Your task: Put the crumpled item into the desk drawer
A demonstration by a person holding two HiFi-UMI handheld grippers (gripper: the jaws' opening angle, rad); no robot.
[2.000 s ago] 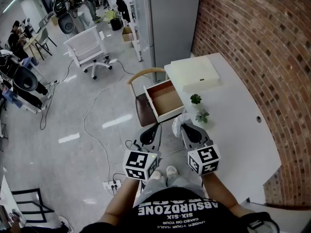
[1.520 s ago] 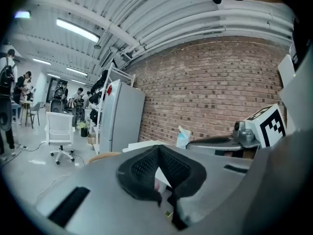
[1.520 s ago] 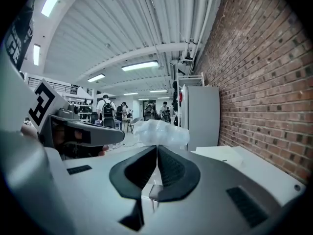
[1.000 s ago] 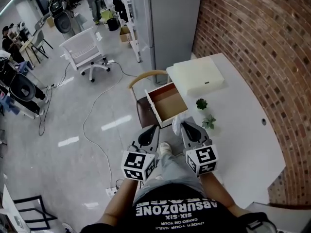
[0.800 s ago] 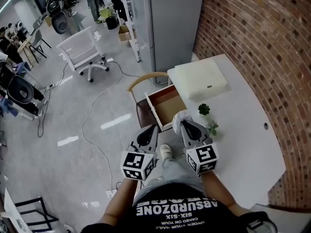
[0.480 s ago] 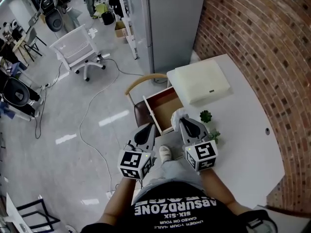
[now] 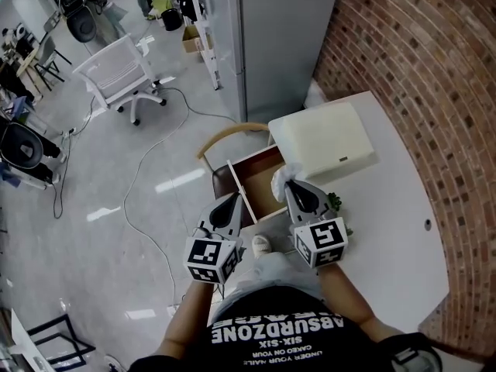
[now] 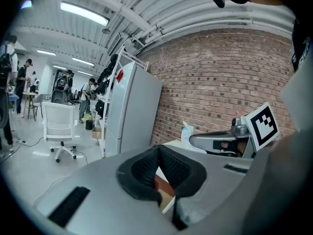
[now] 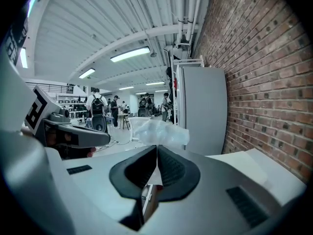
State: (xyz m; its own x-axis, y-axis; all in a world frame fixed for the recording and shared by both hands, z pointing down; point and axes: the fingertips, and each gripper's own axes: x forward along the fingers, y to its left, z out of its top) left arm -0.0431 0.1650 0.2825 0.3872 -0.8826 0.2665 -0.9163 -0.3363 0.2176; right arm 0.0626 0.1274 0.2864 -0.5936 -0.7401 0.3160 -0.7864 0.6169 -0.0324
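Observation:
The wooden desk drawer (image 7: 257, 183) stands pulled open from the white desk (image 7: 387, 208), and what shows of its inside holds nothing. My right gripper (image 7: 293, 187) is shut on the crumpled white item (image 7: 280, 177), a wad of thin plastic or paper, and holds it over the drawer's right rear corner. In the right gripper view the crumpled item (image 9: 159, 131) bulges out beyond the closed fingertips of my right gripper (image 9: 156, 150). My left gripper (image 7: 232, 201) hangs shut and empty just left of the drawer's front. In the left gripper view my left gripper (image 8: 158, 150) has its pads pressed together.
A flat white box (image 7: 325, 138) lies on the desk behind the drawer. A small green plant (image 7: 335, 201) sits right of my right gripper. A wooden chair (image 7: 221, 149) stands left of the drawer, a grey cabinet (image 7: 279, 37) beyond. Cables (image 7: 139, 169) cross the floor.
My right gripper has carried the crumpled item forward from beside the drawer's front to over the open drawer. The left gripper moved forward alongside, still shut.

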